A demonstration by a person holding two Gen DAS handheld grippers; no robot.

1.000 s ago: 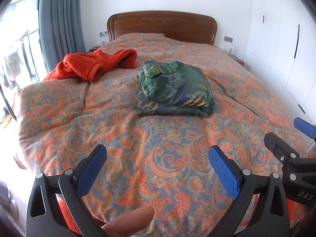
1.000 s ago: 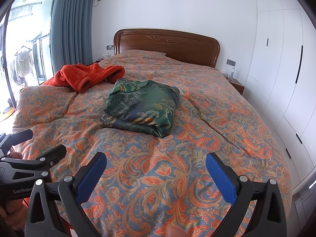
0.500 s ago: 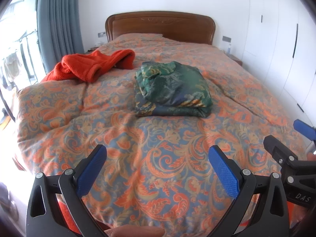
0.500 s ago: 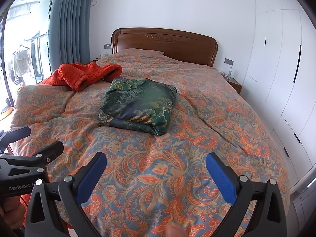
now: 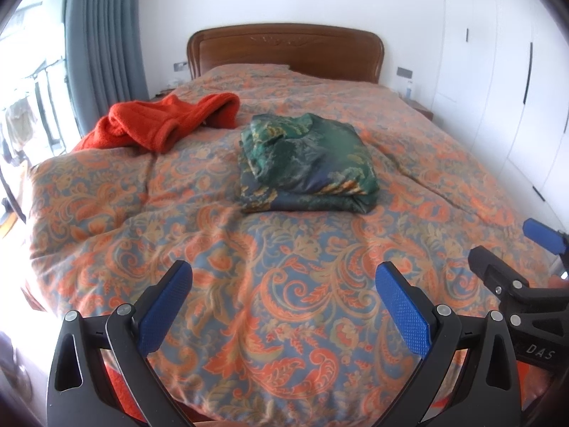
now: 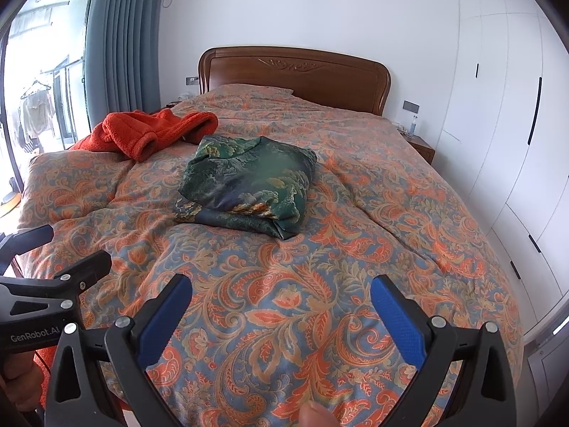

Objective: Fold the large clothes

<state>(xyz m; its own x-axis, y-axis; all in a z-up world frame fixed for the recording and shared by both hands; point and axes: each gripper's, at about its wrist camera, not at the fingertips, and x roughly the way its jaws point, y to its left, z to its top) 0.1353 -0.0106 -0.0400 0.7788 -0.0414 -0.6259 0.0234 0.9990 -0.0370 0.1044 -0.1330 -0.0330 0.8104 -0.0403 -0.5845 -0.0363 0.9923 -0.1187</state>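
Note:
A green patterned garment (image 5: 306,163) lies folded in a neat stack in the middle of the bed (image 5: 284,284); it also shows in the right wrist view (image 6: 249,185). A crumpled orange fleece garment (image 5: 160,124) lies at the bed's far left, also in the right wrist view (image 6: 149,131). My left gripper (image 5: 284,306) is open and empty above the near end of the bed, well short of the green stack. My right gripper (image 6: 281,316) is open and empty beside it. Each gripper shows at the edge of the other's view.
The bed has an orange paisley quilt (image 6: 355,249) and a wooden headboard (image 6: 295,71). White wardrobes (image 6: 515,124) line the right wall. A grey curtain (image 6: 121,42) and window are at the left. A bedside table (image 6: 421,147) stands at the far right.
Both grippers have drawn back slightly and stayed open. The clothes have not moved.

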